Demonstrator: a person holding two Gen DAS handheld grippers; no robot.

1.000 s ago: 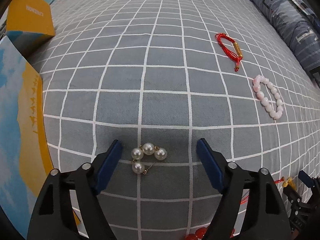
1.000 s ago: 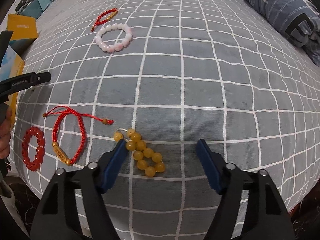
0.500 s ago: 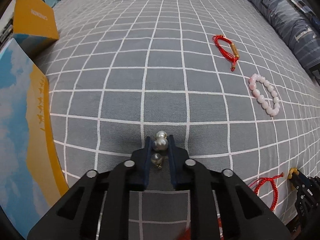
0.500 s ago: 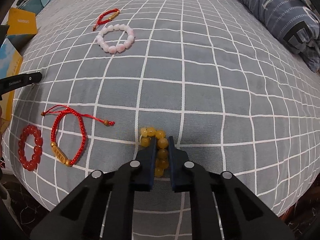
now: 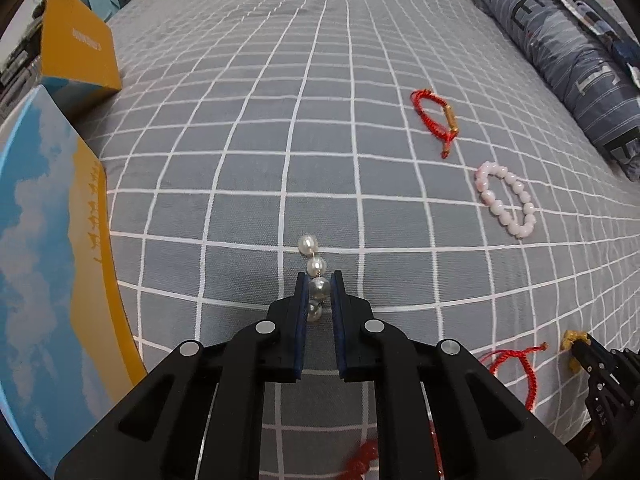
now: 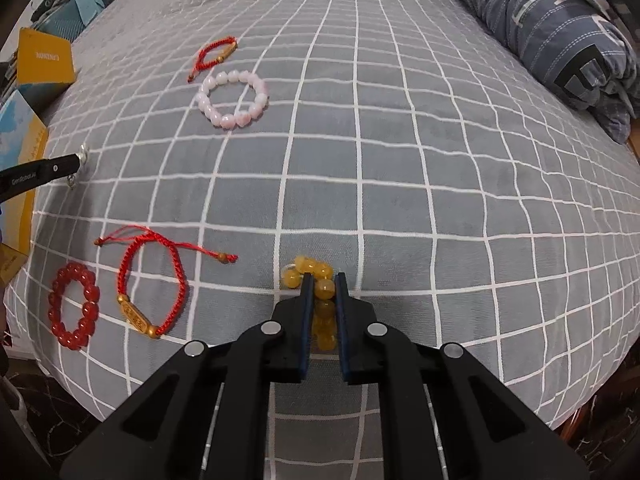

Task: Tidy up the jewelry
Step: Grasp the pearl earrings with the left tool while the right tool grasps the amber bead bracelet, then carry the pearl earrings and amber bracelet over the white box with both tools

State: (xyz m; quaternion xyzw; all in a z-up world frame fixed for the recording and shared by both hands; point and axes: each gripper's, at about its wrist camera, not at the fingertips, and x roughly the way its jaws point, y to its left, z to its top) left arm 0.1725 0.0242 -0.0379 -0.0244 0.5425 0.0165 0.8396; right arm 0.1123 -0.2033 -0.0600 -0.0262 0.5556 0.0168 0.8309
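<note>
My left gripper (image 5: 320,285) is shut on a short pearl string (image 5: 316,267), lifted off the grey checked bedspread (image 5: 240,140), with two pearls sticking out past the tips. My right gripper (image 6: 322,284) is shut on a yellow bead bracelet (image 6: 308,270), bunched at the tips. On the bed lie a pink bead bracelet (image 6: 232,98), a red cord bracelet with a gold tube (image 6: 214,56), a second red cord bracelet (image 6: 150,280) and a red bead bracelet (image 6: 74,304). The left gripper also shows in the right wrist view (image 6: 78,160).
A blue-and-yellow box (image 5: 48,260) stands at the left edge of the bed, with a second yellow box (image 5: 78,52) behind it. A folded blue striped duvet (image 6: 552,28) lies along the right side. The bed's front edge drops off just below the grippers.
Both grippers closed from wide open, the left on the pearl string and the right on the yellow beads. The left has since lifted, and the pearls now hang in a line.
</note>
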